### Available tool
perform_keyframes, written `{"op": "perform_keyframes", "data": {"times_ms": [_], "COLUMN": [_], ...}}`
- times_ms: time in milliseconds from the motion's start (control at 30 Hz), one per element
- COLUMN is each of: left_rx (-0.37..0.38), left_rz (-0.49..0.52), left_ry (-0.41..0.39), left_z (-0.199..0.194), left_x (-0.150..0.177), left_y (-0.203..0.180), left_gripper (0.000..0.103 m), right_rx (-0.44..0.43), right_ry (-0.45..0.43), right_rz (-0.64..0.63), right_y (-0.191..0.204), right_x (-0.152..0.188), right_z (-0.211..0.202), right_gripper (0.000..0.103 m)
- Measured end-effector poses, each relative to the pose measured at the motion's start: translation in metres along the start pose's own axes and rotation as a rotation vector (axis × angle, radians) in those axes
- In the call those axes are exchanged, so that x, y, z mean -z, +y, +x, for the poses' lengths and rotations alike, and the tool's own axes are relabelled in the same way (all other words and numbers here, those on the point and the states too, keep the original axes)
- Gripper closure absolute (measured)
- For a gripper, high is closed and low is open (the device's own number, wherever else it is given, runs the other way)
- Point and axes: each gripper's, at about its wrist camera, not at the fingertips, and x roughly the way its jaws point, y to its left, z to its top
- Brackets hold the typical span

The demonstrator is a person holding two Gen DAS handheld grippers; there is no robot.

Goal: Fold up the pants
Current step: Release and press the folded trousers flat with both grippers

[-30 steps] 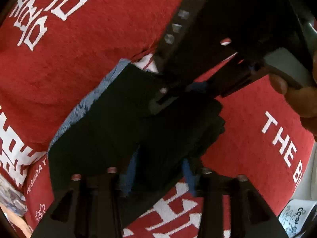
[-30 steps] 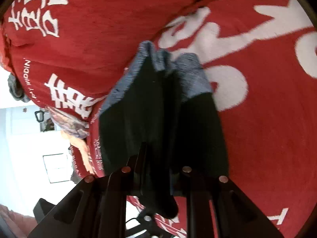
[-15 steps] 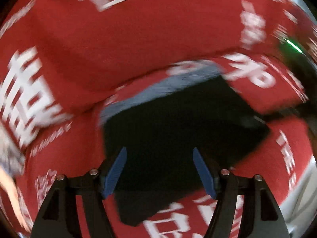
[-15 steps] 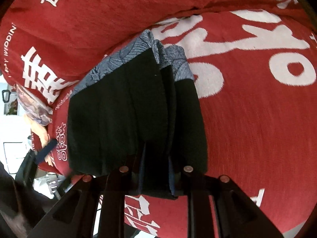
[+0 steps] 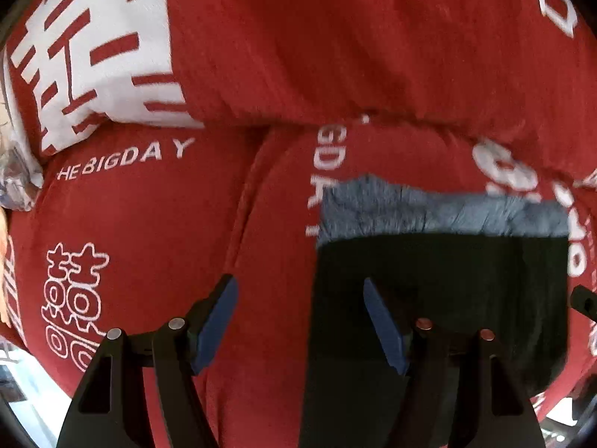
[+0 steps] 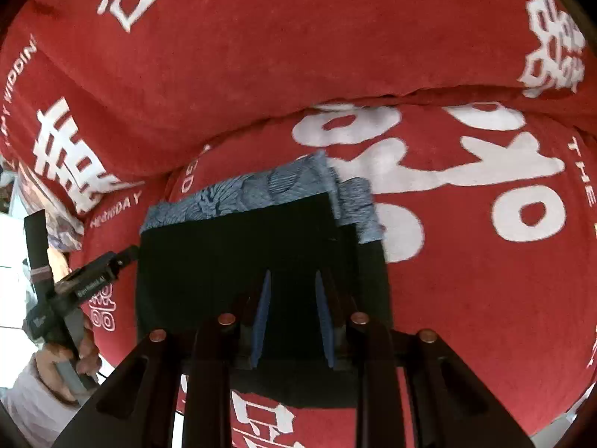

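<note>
The pants [image 6: 238, 254] lie folded into a compact black rectangle with a blue-grey patterned band along the far edge, flat on the red sofa seat. They also show at the right of the left wrist view [image 5: 440, 276]. My left gripper [image 5: 298, 291] is open and empty, above the pants' left edge. My right gripper [image 6: 291, 280] is slightly open, its blue pads apart, empty, just above the pants' near edge. The left gripper also shows in the right wrist view [image 6: 123, 257], held by a hand at the pants' left side.
The red sofa cover [image 5: 149, 231] with white lettering spans seat and backrest [image 6: 298, 56]. A light pillow [image 5: 93, 56] sits at the far left. Pale floor [image 6: 11, 298] shows beyond the sofa's left end.
Both grippers have let go of the pants and pulled back. The left one opened and swung left. The pants now rest flat and folded on the seat.
</note>
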Motion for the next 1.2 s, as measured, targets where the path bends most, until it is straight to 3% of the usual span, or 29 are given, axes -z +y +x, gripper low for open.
{"op": "perform_keyframes", "data": {"times_ms": [100, 167, 433, 733, 767, 800, 833, 1200], "left_rx": [-0.013, 0.006, 0.001, -0.011, -0.014, -0.023, -0.034, -0.031], "left_rz": [-0.002, -0.013, 0.026, 0.009, 0.009, 0.009, 0.009, 0.018], "left_ry": [0.015, 0.019, 0.048, 0.047, 0.046, 0.044, 0.037, 0.05], "left_z": [0.01, 0.007, 0.002, -0.001, -0.001, -0.002, -0.003, -0.002], "left_x": [0.004, 0.003, 0.002, 0.002, 0.002, 0.002, 0.003, 0.003], "left_y": [0.004, 0.01, 0.009, 0.009, 0.009, 0.009, 0.009, 0.009], "left_gripper": [0.021, 0.02, 0.02, 0.019, 0.016, 0.005, 0.001, 0.001], "right_rx": [0.087, 0.116, 0.097, 0.106, 0.104, 0.103, 0.101, 0.102], "right_ry": [0.068, 0.069, 0.05, 0.033, 0.032, 0.031, 0.031, 0.04], "right_rz": [-0.053, -0.07, -0.039, -0.063, -0.059, -0.056, -0.05, 0.066], "right_y": [0.003, 0.002, -0.002, 0.008, 0.008, 0.008, 0.007, -0.026], "right_x": [0.019, 0.031, 0.045, 0.047, 0.047, 0.046, 0.046, 0.052], "right_z": [0.022, 0.025, 0.017, 0.016, 0.014, 0.014, 0.012, 0.002], "right_gripper": [0.077, 0.077, 0.073, 0.06, 0.059, 0.058, 0.057, 0.041]}}
